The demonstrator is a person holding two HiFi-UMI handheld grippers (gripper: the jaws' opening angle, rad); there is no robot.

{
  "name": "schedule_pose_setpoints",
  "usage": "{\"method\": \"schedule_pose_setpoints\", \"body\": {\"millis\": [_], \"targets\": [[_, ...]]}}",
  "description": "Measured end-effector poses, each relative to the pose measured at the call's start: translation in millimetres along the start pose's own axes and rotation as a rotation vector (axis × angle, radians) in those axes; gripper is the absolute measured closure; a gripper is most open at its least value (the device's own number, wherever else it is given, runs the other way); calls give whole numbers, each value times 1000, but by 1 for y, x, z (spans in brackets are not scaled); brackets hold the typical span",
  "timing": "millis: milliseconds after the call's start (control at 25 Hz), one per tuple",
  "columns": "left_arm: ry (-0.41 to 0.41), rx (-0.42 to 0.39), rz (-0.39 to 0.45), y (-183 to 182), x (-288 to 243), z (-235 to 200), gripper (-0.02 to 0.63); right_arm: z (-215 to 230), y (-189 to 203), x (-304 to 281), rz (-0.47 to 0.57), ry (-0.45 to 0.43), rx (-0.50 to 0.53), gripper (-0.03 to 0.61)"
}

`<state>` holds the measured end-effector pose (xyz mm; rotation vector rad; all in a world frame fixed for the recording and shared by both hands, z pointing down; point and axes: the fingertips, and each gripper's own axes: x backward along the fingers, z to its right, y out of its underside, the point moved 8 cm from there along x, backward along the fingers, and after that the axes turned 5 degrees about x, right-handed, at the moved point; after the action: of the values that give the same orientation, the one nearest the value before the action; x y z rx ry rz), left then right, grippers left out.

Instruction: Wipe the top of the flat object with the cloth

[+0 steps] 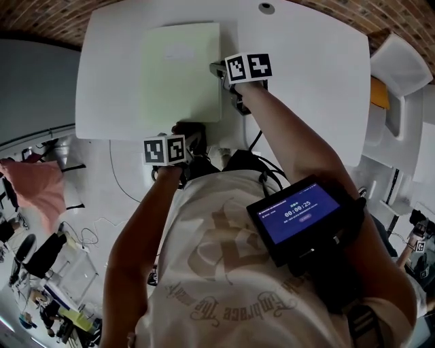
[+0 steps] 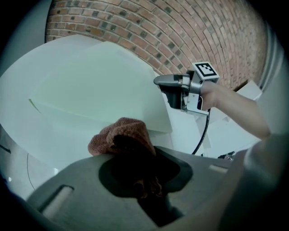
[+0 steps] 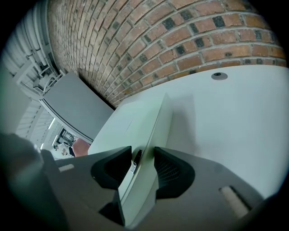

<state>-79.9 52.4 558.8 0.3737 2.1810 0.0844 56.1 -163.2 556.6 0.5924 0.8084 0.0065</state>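
Observation:
The flat object [image 1: 180, 75] is a pale green slab lying on the white table [image 1: 306, 81]. My right gripper [image 1: 219, 69] is at its right edge. In the right gripper view that edge [image 3: 144, 122] runs between the two jaws, which press on it from both sides; my right gripper [image 3: 142, 155] is shut on it. The left gripper [image 1: 189, 132] is at the table's near edge, just short of the slab. It is shut on a bunched brown cloth [image 2: 122, 135], which sticks out past its jaws toward the slab [image 2: 99, 85]. The right gripper [image 2: 168, 82] also shows in the left gripper view.
A grey grommet [image 1: 266, 8] sits in the table at the far right. A brick wall [image 3: 180, 36] runs behind the table. White bins [image 1: 401, 61] stand to the right of it. A black cable [image 2: 201, 135] hangs from the right gripper.

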Motion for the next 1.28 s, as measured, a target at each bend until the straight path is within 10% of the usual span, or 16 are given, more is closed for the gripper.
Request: {"method": "schedule_pose_setpoints", "body": {"millis": [680,1280], "targets": [[169,-134,-121,12,-32,44,529,-17,6,-9,76,28,-43,411],[345,-513,-132,19,-1,85,529,-31,-7,43,240,60,32,480]]}}
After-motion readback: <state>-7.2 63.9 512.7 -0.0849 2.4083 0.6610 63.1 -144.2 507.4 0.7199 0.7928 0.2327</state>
